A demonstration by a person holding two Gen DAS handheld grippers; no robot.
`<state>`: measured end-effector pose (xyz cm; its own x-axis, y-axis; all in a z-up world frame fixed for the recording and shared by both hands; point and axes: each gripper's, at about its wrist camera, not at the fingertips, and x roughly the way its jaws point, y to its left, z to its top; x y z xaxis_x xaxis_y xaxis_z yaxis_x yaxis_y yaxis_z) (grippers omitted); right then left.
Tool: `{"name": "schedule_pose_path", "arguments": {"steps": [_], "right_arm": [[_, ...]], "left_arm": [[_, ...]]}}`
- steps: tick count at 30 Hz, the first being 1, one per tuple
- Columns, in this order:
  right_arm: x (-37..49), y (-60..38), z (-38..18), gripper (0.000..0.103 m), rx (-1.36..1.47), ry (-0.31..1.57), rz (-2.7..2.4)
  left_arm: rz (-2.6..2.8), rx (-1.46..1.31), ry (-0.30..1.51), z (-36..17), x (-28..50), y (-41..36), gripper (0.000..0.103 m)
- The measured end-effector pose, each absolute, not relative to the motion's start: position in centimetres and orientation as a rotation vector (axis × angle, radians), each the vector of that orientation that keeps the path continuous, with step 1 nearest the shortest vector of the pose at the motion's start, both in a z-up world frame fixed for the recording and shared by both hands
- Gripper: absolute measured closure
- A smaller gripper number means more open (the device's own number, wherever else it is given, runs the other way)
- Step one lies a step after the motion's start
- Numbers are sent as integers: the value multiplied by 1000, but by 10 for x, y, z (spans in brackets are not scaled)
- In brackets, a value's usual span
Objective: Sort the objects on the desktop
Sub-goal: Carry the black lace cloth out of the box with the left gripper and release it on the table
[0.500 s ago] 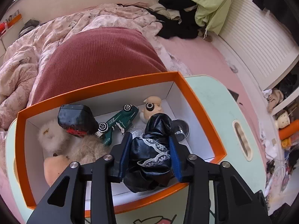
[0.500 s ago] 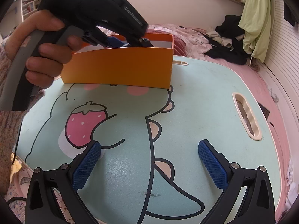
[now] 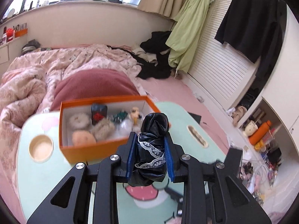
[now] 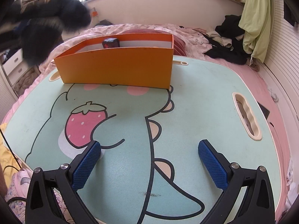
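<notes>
- Black shiny fabric bundle with white lace trim (image 3: 152,147) is pinched between the blue pads of the left gripper (image 3: 150,154), jaws nearly all the way closed on it. It sits in the air, with the orange cardboard box with white inside (image 3: 89,150) ahead of the fingers and a bit to their left.
- Right gripper (image 4: 149,161) has its jaws as wide as they go and nothing between them, just hanging over the mint green cartoon-print table top (image 4: 205,97), box well ahead of it.
- What could go wrong, imo: that fabric is slippery and squashy, and a good part droops below the pads. If the grip eases off it could slide out onto the table instead of wherever it's meant to be sorted.
- The dangling end could also snag the box rim if it swings low in front of the tool and drag the light box along.
- Hard to see: the box contents are smeared with motion blur. I can make out fluffy beige plush things (image 3: 102,128), a dark block with red on it (image 3: 98,111) and a small pale doll head (image 3: 135,112), not much else.
- In the right wrist view the left tool is just a black blur up and to the left, so no read on it from there. That view only shows the dark block poking over the box wall.
</notes>
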<state>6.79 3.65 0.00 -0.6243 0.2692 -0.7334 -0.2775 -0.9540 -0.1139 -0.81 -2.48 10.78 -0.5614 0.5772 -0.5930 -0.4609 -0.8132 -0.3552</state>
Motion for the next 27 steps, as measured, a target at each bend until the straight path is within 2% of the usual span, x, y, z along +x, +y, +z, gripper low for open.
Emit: {"name": "schedule_pose_path", "arguments": {"steps": [3, 5, 7, 8, 11, 13, 16, 21, 24, 26, 27], "right_arm": [[69, 39, 0, 0, -1165, 15, 2586], [69, 39, 0, 0, -1165, 15, 2587], [69, 39, 0, 0, -1165, 15, 2586], [69, 39, 0, 0, -1165, 16, 2586], [69, 39, 0, 0, -1165, 16, 2586], [69, 39, 0, 0, -1165, 16, 2585], [69, 39, 0, 0, -1164, 17, 2585], [69, 39, -1, 0, -1164, 17, 2585], [69, 39, -1, 0, -1165, 17, 2583], [69, 38, -1, 0, -1167, 17, 2581], [68, 38, -1, 0, -1167, 18, 2581]], "left_arm": [[2341, -1030, -171, 82, -14, -18, 73], [2350, -1098, -172, 61, -24, -13, 64], [2372, -1173, -181, 42, -29, -15, 50], [2388, -1194, -193, 36, -29, -18, 48], [2451, -1157, -202, 29, -16, -31, 36], [2515, -1112, -159, 29, 0, -39, 23], [2547, -1086, -69, 24, 21, -43, 18], [2468, -1180, -56, 4, 26, -45, 17], [2475, -1189, 86, 0, 29, -31, 13], [2481, -1162, 180, -1, 33, -21, 0], [2469, -1166, 180, -2, 33, -19, 0]]}}
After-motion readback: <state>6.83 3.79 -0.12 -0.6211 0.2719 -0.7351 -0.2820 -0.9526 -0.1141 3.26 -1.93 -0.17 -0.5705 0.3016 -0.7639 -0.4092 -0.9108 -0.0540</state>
